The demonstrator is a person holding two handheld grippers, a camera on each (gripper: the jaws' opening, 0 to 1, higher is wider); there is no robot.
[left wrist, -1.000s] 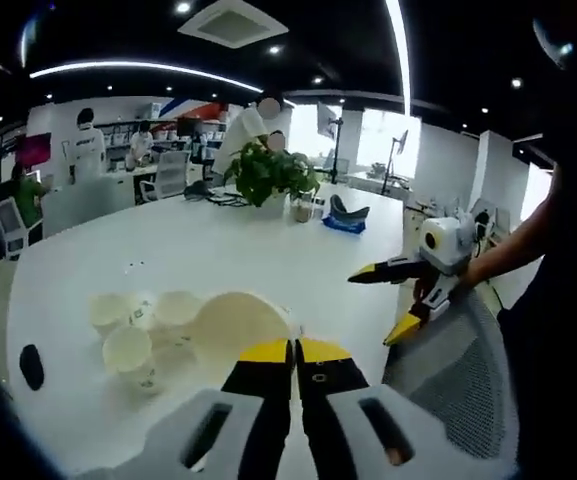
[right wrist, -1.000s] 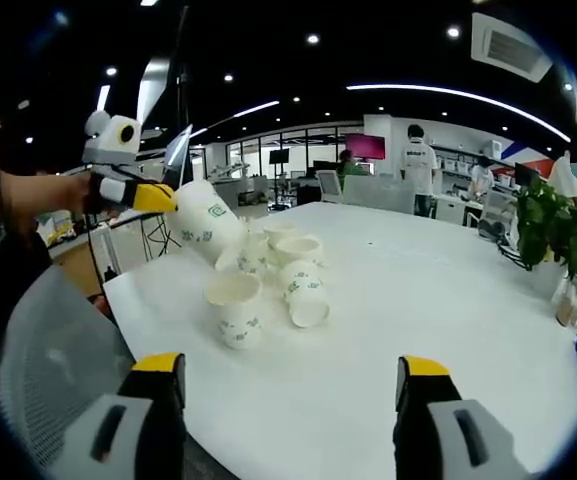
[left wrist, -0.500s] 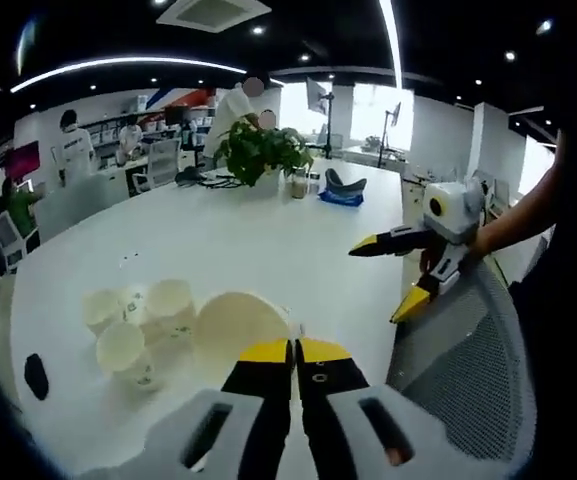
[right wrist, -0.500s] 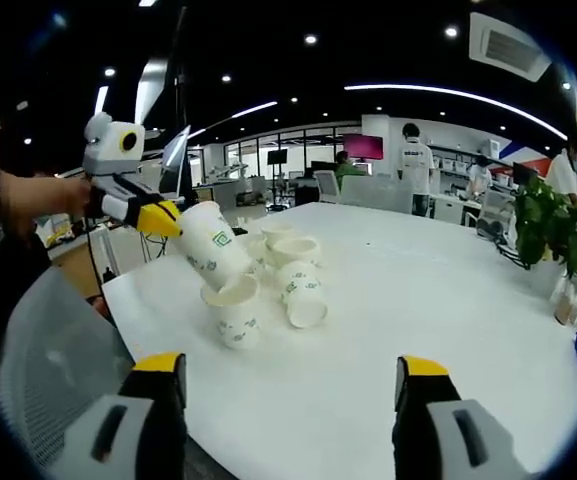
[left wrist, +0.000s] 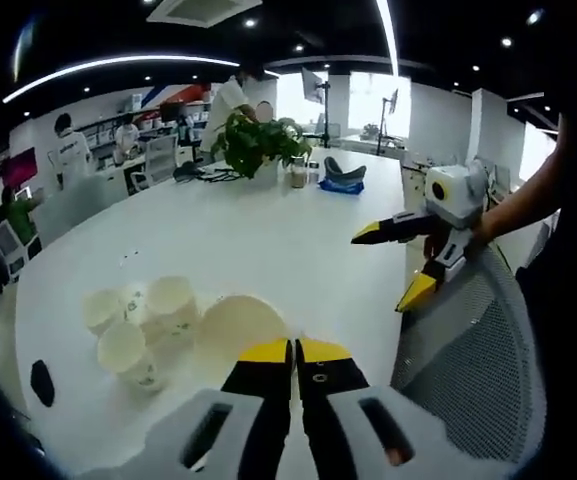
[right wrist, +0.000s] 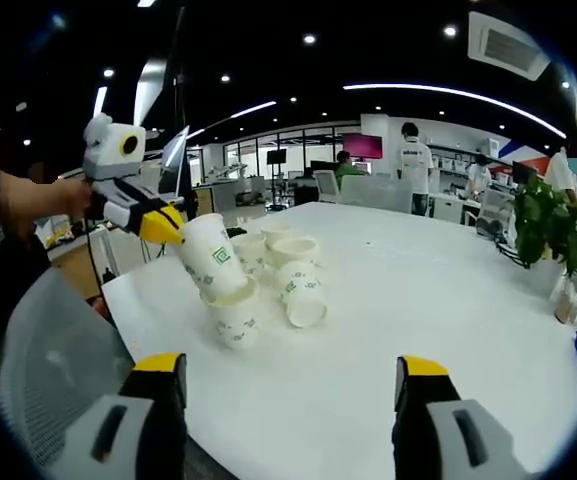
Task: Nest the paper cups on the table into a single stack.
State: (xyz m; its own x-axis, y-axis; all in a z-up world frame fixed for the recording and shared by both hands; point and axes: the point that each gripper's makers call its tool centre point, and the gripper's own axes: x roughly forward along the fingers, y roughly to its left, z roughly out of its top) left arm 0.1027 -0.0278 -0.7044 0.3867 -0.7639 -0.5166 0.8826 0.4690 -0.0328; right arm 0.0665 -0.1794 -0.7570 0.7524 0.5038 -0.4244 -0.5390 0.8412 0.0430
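My left gripper (left wrist: 294, 346) is shut on the rim of a white paper cup (left wrist: 236, 325) with a green print. In the right gripper view that held cup (right wrist: 213, 262) hangs tilted from the left gripper (right wrist: 164, 224), and its base sits at the mouth of an upright cup (right wrist: 237, 321). Several more cups cluster just behind, one lying on its side (right wrist: 304, 302) and others upright (right wrist: 297, 249). The cluster (left wrist: 171, 300) lies to the left of the held cup in the left gripper view. My right gripper (right wrist: 290, 370) is open over the table's near edge, well apart from the cups, and appears as the right gripper (left wrist: 394, 266) beside the table.
The cups stand on a large white table (right wrist: 418, 320). A potted plant (left wrist: 258, 145) and a blue object (left wrist: 338, 186) stand at its far end. A grey mesh chair back (left wrist: 458, 350) is by the table edge, and a small black item (left wrist: 41, 380) lies near the cups. People work at desks beyond.
The left gripper has lowered the held cup from above the cluster, and its base now meets the mouth of the upright cup. The right gripper has stayed open and still.
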